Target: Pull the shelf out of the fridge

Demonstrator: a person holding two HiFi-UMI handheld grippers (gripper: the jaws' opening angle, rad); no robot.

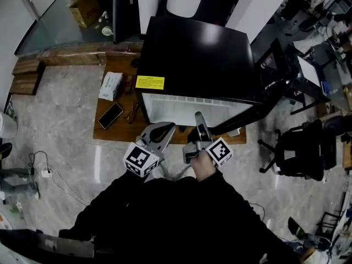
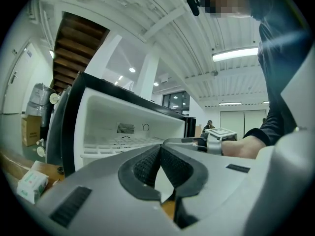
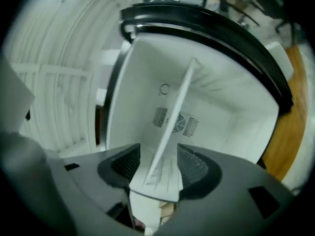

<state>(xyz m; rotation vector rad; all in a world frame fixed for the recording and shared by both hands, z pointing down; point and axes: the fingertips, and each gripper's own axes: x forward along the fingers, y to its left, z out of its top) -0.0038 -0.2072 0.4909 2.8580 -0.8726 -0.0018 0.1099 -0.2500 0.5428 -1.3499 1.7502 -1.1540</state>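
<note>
In the head view the black fridge stands on a wooden board on the floor, its door swung open to the right so that the white inside faces the person. A phone and a tissue pack lie on the board to the left, well apart from the work. Both claws are held level at the mouth of the fridge: the left claw just outside it, the right claw further in and turned on its side, seemingly so that one jaw can go over the plate and one under it. In the left gripper view the left claw is closed with its pads meeting at the tip and nothing between them; it looks idle, kept beside the opening rather than reaching in. Beyond it the shelf sits flat in its place inside the fridge, and the right claw shows at the right, level with it. In the right gripper view the picture is rolled, so the shelf runs as a slanted white plate toward the back wall. The right claw stands open, its jaws on either side of the near edge of the shelf, which lies between the pads; they do not look pressed on it yet. The shelf is not yet out, and the likely next step is to close on that edge and draw it straight toward the person.
</note>
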